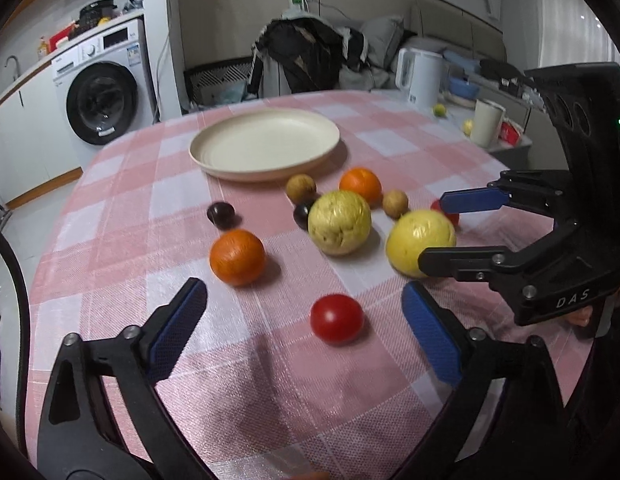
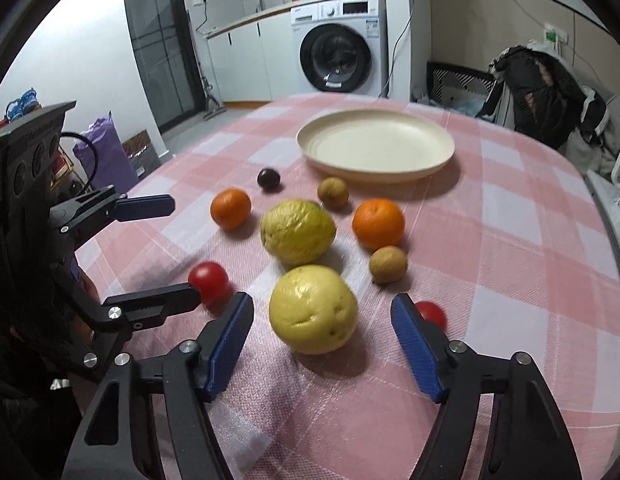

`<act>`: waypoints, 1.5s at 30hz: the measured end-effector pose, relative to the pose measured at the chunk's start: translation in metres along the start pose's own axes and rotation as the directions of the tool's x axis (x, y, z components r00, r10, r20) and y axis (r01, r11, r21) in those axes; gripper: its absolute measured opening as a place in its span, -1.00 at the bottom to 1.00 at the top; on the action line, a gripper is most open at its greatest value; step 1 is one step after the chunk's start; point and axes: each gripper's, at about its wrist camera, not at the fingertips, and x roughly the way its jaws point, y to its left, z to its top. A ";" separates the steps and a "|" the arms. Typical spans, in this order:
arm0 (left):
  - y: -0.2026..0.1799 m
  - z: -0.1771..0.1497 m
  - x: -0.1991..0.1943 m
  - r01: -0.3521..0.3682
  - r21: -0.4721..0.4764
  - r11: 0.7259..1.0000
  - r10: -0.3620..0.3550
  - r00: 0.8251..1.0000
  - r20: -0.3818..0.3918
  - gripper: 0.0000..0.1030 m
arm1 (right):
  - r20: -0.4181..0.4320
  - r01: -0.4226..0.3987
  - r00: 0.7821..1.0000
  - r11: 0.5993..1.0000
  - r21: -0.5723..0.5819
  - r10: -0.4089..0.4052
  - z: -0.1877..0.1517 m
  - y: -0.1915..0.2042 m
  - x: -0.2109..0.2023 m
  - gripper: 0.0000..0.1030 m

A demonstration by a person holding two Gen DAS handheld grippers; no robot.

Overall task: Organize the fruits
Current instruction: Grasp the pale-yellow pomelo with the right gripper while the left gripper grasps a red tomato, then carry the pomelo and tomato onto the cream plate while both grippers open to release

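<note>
Going left to right across the bench (image 1: 122,184): the left tongs (image 1: 306,322) hang spread wide and empty, with a red tomato (image 1: 337,319) sitting right between the blue pads, slightly toward the far side. An orange (image 1: 237,257) is just beyond the left pad, and a dark plum (image 1: 221,214) lies farther back. The cream plate (image 1: 265,145) is at the back of the bench, still bare, well apart from all the fruit.

Over on the right, the right tongs (image 2: 321,330) are also wide apart, gripping nothing, and the near guava (image 2: 313,309) lies dead centre between the pads, not touching either as far as one can tell. It's roundish, so no real long axis to fuss over. A second guava (image 2: 297,231) sits just behind it, and a second tomato (image 2: 429,314) peeks out beside the right pad.

Best guess: each side is lined up on its own fruit, and the right tongs only need to drop a bit and squeeze. The plate lies straight ahead.
</note>
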 end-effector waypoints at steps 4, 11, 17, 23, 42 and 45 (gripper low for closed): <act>0.001 -0.004 0.012 0.061 -0.020 0.998 -0.062 0.996 -0.062 0.55 | -0.023 -0.007 1.000 1.000 0.001 0.007 -0.001 0.001 0.006 0.41; 0.001 -0.009 0.026 0.116 -0.049 0.992 -0.122 0.983 -0.136 0.17 | -0.050 -0.018 0.999 1.000 0.018 0.019 0.000 0.000 0.016 0.23; 0.002 -0.008 0.026 0.118 -0.061 0.991 -0.126 0.980 -0.154 -0.04 | -0.068 -0.021 0.997 1.000 0.011 0.022 -0.001 0.003 0.022 0.09; 0.000 -0.008 0.026 0.134 -0.051 0.990 -0.140 0.978 -0.152 -0.45 | -0.069 -0.020 0.997 1.000 0.016 0.021 -0.001 0.002 0.023 -0.05; 0.017 0.022 -0.007 0.123 -0.096 0.988 -0.118 0.991 0.058 -0.45 | 0.170 -0.047 0.985 0.998 0.046 0.039 0.026 -0.001 -0.022 -0.05; 0.018 0.029 -0.008 0.115 -0.092 0.989 -0.108 0.992 0.070 -0.45 | 0.187 -0.047 0.982 0.997 0.062 0.035 0.035 -0.007 -0.025 -0.05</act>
